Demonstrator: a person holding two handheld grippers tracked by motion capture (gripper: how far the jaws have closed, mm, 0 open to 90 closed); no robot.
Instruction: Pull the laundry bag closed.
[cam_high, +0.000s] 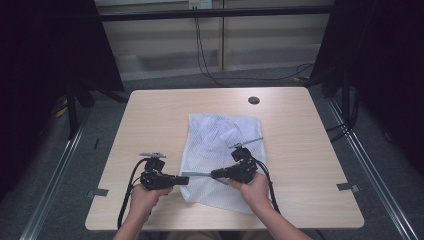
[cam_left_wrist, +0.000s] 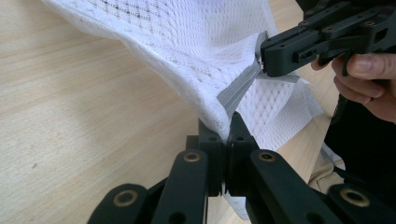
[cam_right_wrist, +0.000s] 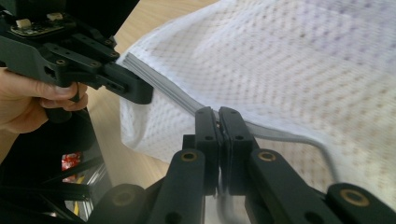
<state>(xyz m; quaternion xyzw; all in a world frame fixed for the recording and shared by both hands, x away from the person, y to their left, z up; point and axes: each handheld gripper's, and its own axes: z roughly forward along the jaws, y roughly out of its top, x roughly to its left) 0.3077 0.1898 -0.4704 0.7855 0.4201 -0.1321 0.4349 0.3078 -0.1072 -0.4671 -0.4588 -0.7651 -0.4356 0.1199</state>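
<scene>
A white mesh bag with a grey zipper along its near edge lies in the middle of the wooden table. My left gripper is shut on the bag's left corner at the zipper's end. In the left gripper view its jaws pinch the mesh and the grey zipper tape. My right gripper points left, shut on the zipper a short way from the left one. In the right gripper view its jaws clamp the zipper, with the left gripper close beyond. The zipper is lifted taut between them.
A round black cable hole sits near the table's far edge. Metal brackets stick out at both sides of the table. Cables trail over the floor behind it, and black curtains hang at both sides.
</scene>
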